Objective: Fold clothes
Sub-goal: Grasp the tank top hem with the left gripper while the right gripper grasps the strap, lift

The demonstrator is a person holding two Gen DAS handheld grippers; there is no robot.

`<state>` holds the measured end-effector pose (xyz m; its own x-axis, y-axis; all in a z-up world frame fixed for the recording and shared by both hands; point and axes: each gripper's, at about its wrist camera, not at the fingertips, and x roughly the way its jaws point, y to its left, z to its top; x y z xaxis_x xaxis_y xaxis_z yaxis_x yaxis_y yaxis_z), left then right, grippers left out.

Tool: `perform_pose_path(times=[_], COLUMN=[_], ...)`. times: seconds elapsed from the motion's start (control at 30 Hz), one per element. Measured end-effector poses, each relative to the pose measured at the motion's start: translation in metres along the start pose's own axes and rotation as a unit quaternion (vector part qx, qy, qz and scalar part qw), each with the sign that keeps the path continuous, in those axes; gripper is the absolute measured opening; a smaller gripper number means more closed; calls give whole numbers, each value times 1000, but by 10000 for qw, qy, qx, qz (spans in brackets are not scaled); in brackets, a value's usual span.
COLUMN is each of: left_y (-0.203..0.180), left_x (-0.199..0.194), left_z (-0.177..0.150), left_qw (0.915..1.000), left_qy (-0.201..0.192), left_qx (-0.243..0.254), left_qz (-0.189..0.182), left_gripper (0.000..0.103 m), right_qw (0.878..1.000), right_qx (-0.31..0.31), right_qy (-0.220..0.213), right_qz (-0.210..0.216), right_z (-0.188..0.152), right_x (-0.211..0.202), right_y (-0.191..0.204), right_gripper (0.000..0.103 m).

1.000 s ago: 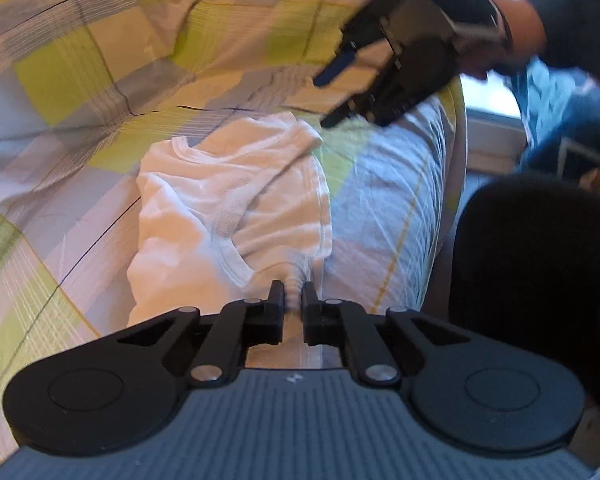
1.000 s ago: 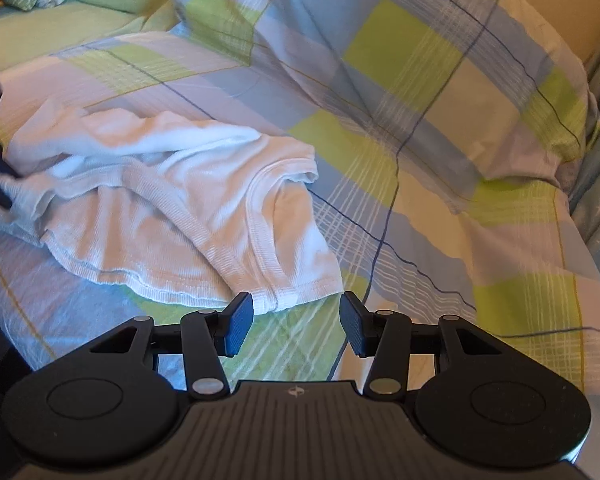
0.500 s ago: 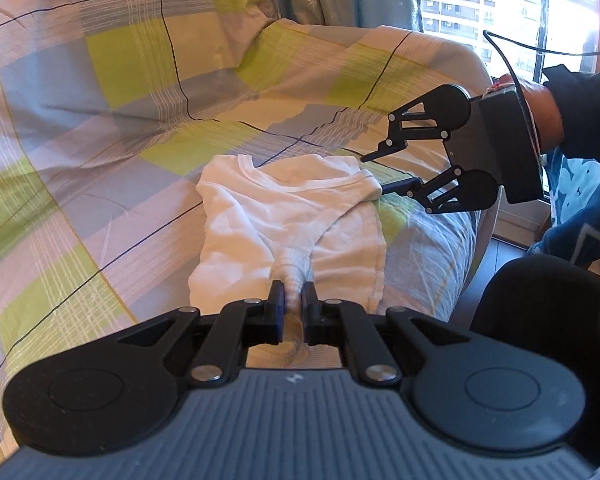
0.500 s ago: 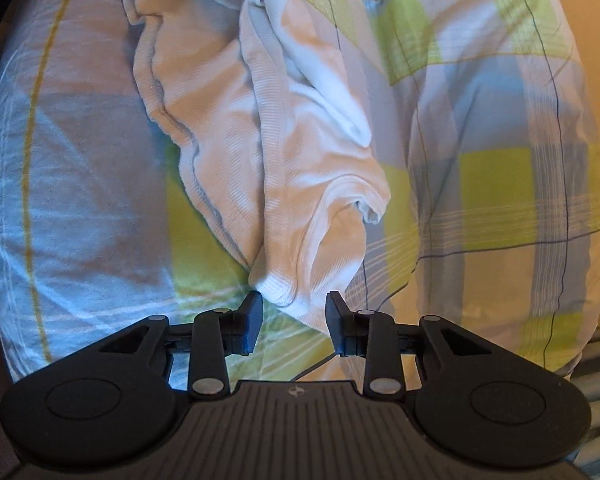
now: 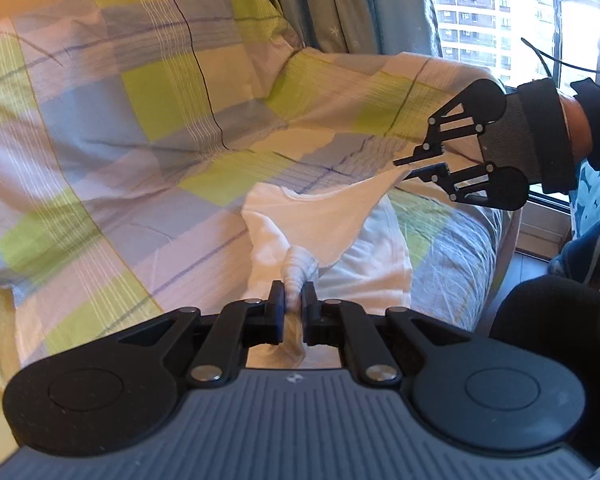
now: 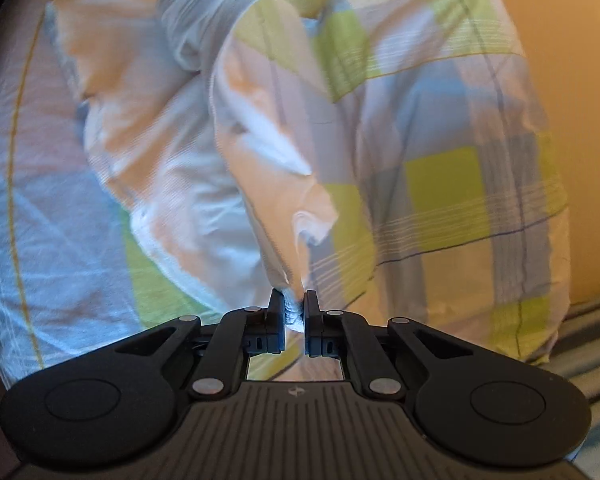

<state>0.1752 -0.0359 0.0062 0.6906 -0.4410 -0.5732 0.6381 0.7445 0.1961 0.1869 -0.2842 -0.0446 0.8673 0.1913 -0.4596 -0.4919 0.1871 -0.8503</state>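
A white ribbed garment (image 5: pixel 324 224) lies rumpled on a sofa under a checked cover (image 5: pixel 140 128). My left gripper (image 5: pixel 293 296) is shut on a bunched edge of it at the near side. My right gripper (image 5: pixel 410 166), seen from the left wrist view at the right, pinches a corner and holds it stretched up off the cover. In the right wrist view the white garment (image 6: pixel 204 184) hangs away from my right gripper (image 6: pixel 293 304), whose fingers grip a small wad of its hem.
The checked cover (image 6: pixel 440 168) drapes over the sofa back and arm. Curtains (image 5: pixel 340 4) and a bright window (image 5: pixel 500 12) stand behind the sofa. A dark rounded chair back (image 5: pixel 556 316) and a person's dark sleeve (image 5: pixel 596 120) are at the right.
My right gripper has closed on a corner of the garment and lifted it, stretching the cloth. My left gripper keeps its hold and has risen.
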Motion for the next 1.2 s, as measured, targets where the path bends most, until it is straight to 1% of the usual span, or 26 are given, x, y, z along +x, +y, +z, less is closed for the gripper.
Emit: perform_pose_path(times=[0.1, 0.2, 0.3, 0.47, 0.57, 0.63, 0.7, 0.77, 0.83, 0.9, 0.93, 1.0, 1.07, 1.1, 1.17, 1.2], left_y=[5, 6, 5, -6, -12, -15, -16, -11, -2, 11, 17, 36, 55, 70, 102, 110], left_x=[-32, -68, -107, -170, -202, -216, -226, -227, -220, -206, -198, -169, -138, -115, -69, -46], left_z=[18, 38, 59, 89, 102, 111, 119, 127, 136, 144, 146, 150, 152, 151, 149, 151], left_qw=[9987, 9949, 9887, 9758, 9679, 9634, 9599, 9580, 9575, 9588, 9598, 9637, 9674, 9701, 9746, 9764], left_qy=[-372, -723, -1098, -1730, -2062, -2229, -2351, -2407, -2414, -2371, -2338, -2192, -2028, -1921, -1718, -1624], left_qx=[134, 314, 455, 612, 672, 719, 736, 750, 728, 665, 635, 556, 487, 415, 258, 167], left_qz=[318, 632, 914, 1188, 1271, 1306, 1335, 1368, 1401, 1418, 1415, 1420, 1435, 1425, 1415, 1417], left_gripper=[5, 5, 5, 5, 5, 5, 5, 5, 5, 5, 5, 5, 5, 5, 5, 5], right_qw=[9974, 9924, 9861, 9694, 9592, 9542, 9518, 9498, 9510, 9544, 9568, 9613, 9659, 9680, 9727, 9751], right_qx=[421, 546, 623, 908, 1040, 1083, 1073, 1054, 989, 956, 970, 1003, 1064, 1092, 1161, 1189], right_qy=[-120, -252, -377, -645, -783, -846, -880, -909, -900, -860, -830, -772, -707, -675, -599, -557], right_qz=[-574, -1069, -1495, -2188, -2511, -2658, -2735, -2801, -2789, -2694, -2612, -2448, -2253, -2158, -1916, -1787], right_z=[11, 21, 32, 48, 55, 60, 64, 67, 70, 71, 70, 67, 62, 61, 57, 55], right_x=[-32, -68, -105, -174, -210, -228, -234, -238, -228, -207, -190, -156, -114, -91, -28, 5], right_y=[-31, -57, -80, -113, -129, -137, -147, -157, -167, -176, -180, -187, -192, -195, -198, -196], right_gripper=[5, 5, 5, 5, 5, 5, 5, 5, 5, 5, 5, 5, 5, 5, 5, 5])
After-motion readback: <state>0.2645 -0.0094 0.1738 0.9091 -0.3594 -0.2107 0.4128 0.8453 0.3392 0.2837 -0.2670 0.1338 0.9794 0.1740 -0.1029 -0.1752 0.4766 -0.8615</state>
